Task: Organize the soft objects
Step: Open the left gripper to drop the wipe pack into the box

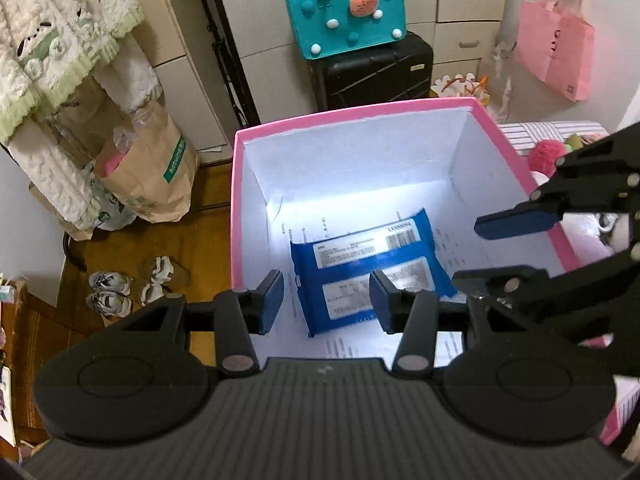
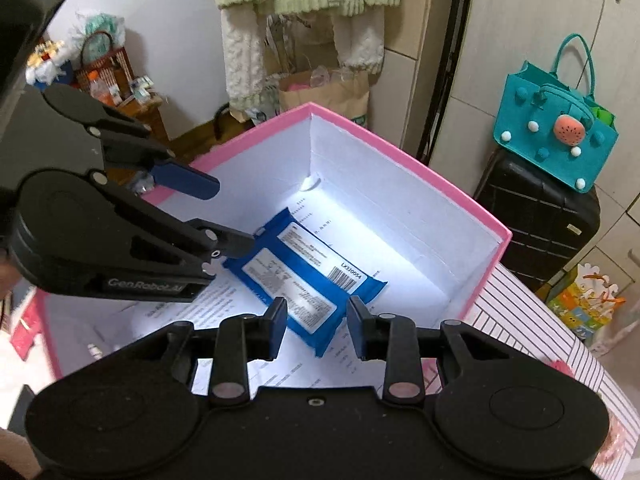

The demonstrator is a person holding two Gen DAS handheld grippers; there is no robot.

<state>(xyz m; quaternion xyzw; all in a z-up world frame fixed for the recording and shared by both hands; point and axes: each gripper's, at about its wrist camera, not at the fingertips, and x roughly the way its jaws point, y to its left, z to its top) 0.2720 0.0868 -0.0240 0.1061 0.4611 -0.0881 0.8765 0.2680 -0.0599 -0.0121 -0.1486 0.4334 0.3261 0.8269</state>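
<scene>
Pink-rimmed cardboard box (image 1: 240, 200) with white inner walls, filling the middle of the left wrist view; same box (image 2: 400, 148) seen cornerwise in the right wrist view. Flat on the printed paper lining the floor, a blue plastic wipes packet with white labels (image 1: 360, 268), lower centre of the left view, well apart from the far wall and the left wall, with bare white floor all round it. Same packet (image 2: 308, 280) lying slantwise, centre of the right view.

Left gripper (image 1: 326, 302) low in the frame, blue pads spread, nothing between them, hovering above the packet's near end without touching. Also visible at left in the right view, left gripper (image 2: 224, 216) reaching over the pink rim, one finger tip just beside the packet's corner; contact not clear.

Right gripper (image 2: 316, 328) bottom centre, jaws apart and empty, packet's near corner showing in the gap below. Right gripper (image 1: 480, 252) entering from the right edge of the left view, over the right rim.

Outside the box, upper frame: teal felt tote bag (image 1: 346, 12) on a black hard suitcase (image 1: 372, 74); brown paper bag (image 1: 152, 176) on the wooden floor, left.
</scene>
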